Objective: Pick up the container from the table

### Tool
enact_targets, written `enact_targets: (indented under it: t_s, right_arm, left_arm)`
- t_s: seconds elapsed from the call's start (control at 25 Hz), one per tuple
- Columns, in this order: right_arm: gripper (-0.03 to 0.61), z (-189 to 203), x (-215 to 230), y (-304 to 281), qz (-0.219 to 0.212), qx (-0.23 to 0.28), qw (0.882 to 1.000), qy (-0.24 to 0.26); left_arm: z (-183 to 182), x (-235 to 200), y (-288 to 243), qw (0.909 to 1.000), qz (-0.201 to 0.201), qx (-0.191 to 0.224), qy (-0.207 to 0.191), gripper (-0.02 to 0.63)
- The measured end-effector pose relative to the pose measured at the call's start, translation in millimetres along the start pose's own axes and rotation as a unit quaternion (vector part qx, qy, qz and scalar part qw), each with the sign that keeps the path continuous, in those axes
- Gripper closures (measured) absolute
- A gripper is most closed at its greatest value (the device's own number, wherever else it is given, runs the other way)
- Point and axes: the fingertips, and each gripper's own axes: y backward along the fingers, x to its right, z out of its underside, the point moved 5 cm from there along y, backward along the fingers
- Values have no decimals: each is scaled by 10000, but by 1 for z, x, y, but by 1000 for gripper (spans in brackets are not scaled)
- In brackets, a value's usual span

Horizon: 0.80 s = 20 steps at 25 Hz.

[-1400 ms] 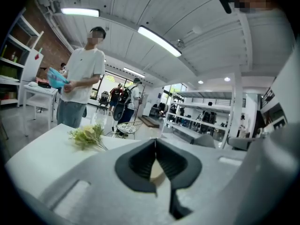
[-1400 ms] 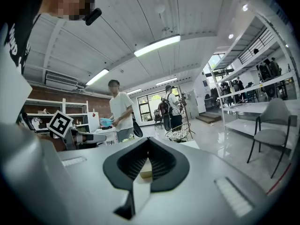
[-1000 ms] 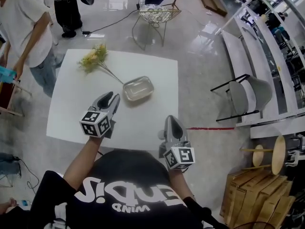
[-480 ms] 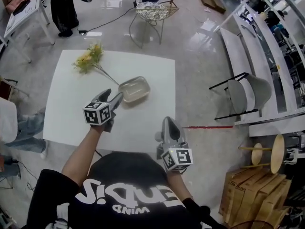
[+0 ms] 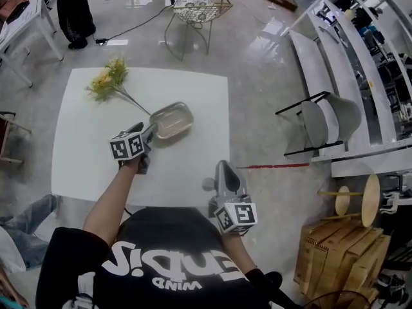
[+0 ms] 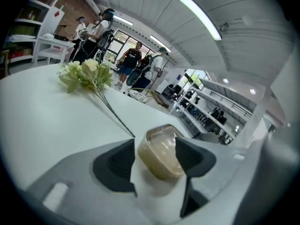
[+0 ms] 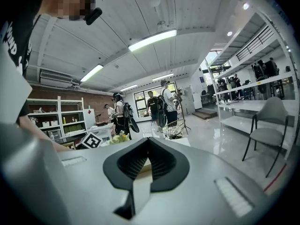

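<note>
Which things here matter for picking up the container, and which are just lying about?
Job: container; white table under it; left gripper, jaws just opened, container between them.
Just about: flowers on the table; right gripper, jaws shut, away from it; grey chair.

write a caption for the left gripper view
Open left claw, just begun closing, straddles the clear rounded plastic container on the white table
</note>
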Motion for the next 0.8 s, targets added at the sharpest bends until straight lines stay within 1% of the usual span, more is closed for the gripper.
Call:
enact_targets:
  t_s: [0.16, 0.4, 0.64, 0.8]
  right_arm:
    - [580, 4, 5, -1, 74, -56, 10000, -6]
    - [580, 5, 14, -6, 137, -104, 9998, -25]
    - [580, 8, 21, -9, 239, -227, 9995, -22]
    - [580, 6, 22, -14, 232, -211, 9995, -33]
  left_arm:
    - [10, -9, -13, 9997, 22, -175, 146, 360]
    - [13, -10, -23, 9990, 58, -252, 359, 379]
    - [12, -11, -29, 9980, 226, -208, 557, 440]
    - [12, -10, -32, 9970, 322, -201, 673, 459]
